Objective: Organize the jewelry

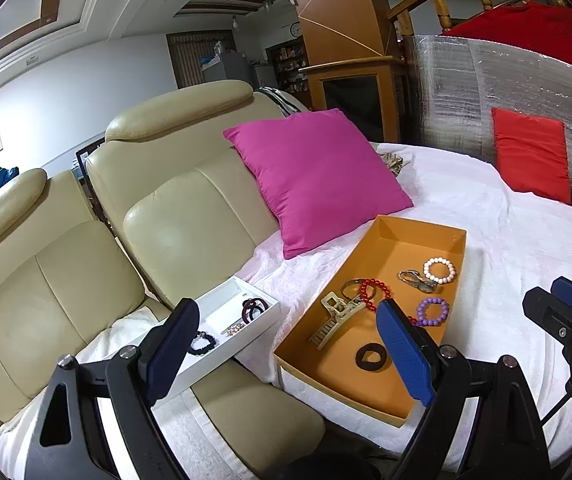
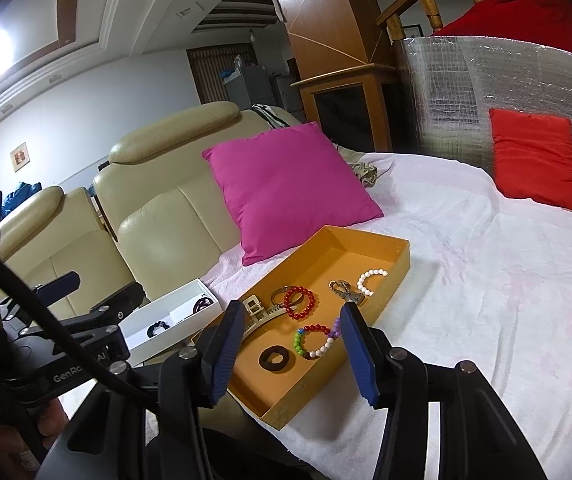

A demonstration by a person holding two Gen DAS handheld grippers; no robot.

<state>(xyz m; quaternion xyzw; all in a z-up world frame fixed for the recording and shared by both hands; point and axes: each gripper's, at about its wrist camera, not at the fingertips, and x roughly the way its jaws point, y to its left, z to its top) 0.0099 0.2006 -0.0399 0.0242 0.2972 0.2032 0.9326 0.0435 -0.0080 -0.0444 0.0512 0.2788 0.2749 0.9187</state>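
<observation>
Left gripper (image 1: 286, 344): blue-padded fingers spread wide apart, holding nothing, touching nothing; raised above the gap between the two boxes.
Right gripper (image 2: 292, 340): fingers likewise wide apart and empty, raised over the near half of the orange box (image 2: 402, 258).

Ahead of the right gripper, inside the orange box:
- black ring (image 2: 275, 358), nearest, just inside its left finger;
- multicoloured bead bracelet (image 2: 313, 340), between the fingers as seen from the right wrist;
- red bead bracelet (image 2: 300, 303), overlapping a metal bangle (image 2: 280, 294);
- beige claw hair clip (image 2: 260, 312), beyond the left finger;
- metal clasp piece (image 2: 344, 291) and white bead bracelet (image 2: 371, 280), farthest, toward the right wall;
- purple bead bracelet (image 1: 432, 312), seen from the left wrist just beyond that gripper's right finger.

Ahead-left of the left gripper: white box (image 1: 262, 320), on the cream leather sofa (image 1: 190, 216), containing a dark bead bracelet (image 1: 202, 343), a small glittering piece (image 1: 235, 330) and a maroon hair tie (image 1: 253, 307). Its near end is hidden behind the left finger.

Beyond both boxes: magenta cushion (image 1: 314, 176) leaning against the sofa back. White cloth (image 2: 486, 280) under the orange box. Far right: red cushion (image 1: 532, 154) against a silver foil panel (image 1: 486, 80).
</observation>
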